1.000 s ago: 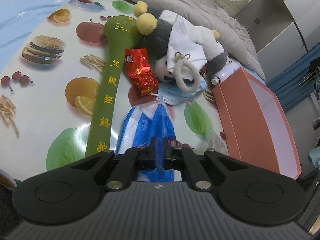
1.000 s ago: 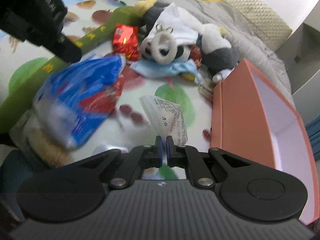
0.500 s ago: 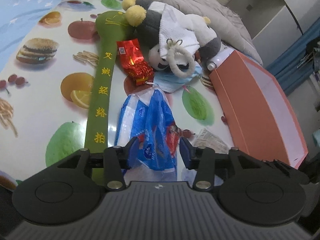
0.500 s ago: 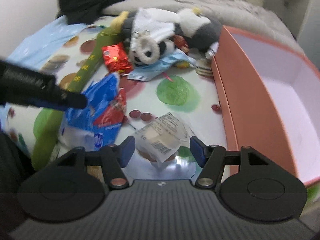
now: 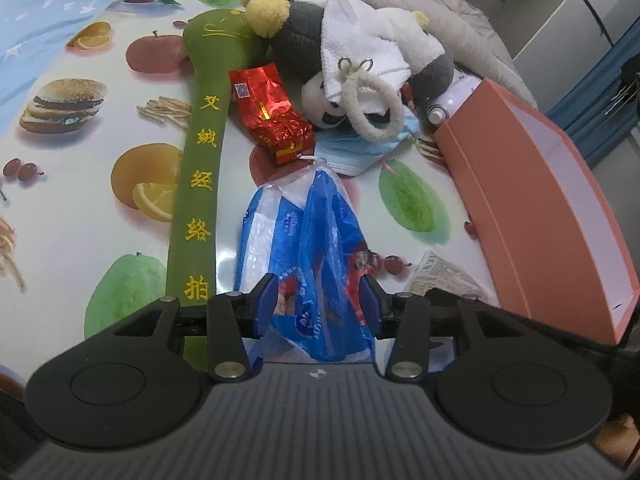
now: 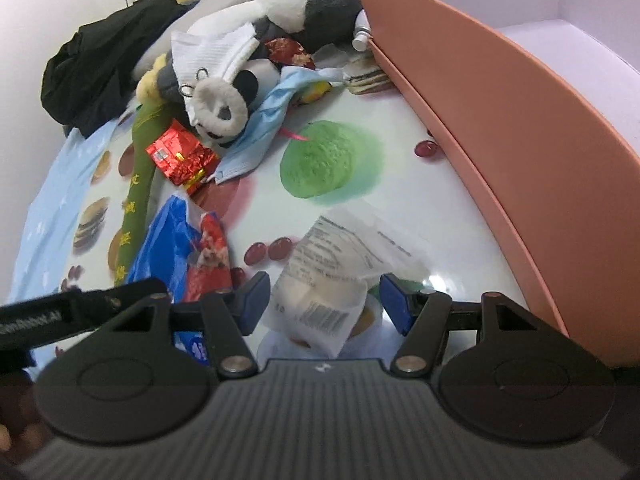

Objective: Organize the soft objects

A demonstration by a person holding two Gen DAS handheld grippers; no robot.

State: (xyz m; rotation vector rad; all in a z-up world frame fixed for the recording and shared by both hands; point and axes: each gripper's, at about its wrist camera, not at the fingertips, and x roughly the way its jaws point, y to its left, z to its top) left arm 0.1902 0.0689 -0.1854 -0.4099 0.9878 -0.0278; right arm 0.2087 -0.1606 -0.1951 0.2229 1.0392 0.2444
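Observation:
My left gripper (image 5: pixel 320 302) is open, its jaws on either side of a blue plastic bag (image 5: pixel 316 240) that lies on the fruit-print table. My right gripper (image 6: pixel 324 300) is open around a clear wrapped snack packet (image 6: pixel 324 280) on the table. A panda plush (image 5: pixel 360 68) with a white cloth lies at the back, over a blue face mask (image 5: pixel 356 148). A long green embroidered plush (image 5: pixel 204 160) runs along the left. A red foil packet (image 5: pixel 272 112) lies beside it. The plush also shows in the right wrist view (image 6: pixel 228 100).
An open orange box (image 5: pixel 532 208) with a white inside stands at the right, also in the right wrist view (image 6: pixel 500 120). A grey blanket (image 5: pixel 440 4) and black cloth (image 6: pixel 100 56) lie behind. A small white bottle (image 5: pixel 448 104) rests by the box.
Both grippers were shut one second ago and have opened. The blue bag and the snack packet now rest on the table between the jaws. The right gripper has swung toward the box.

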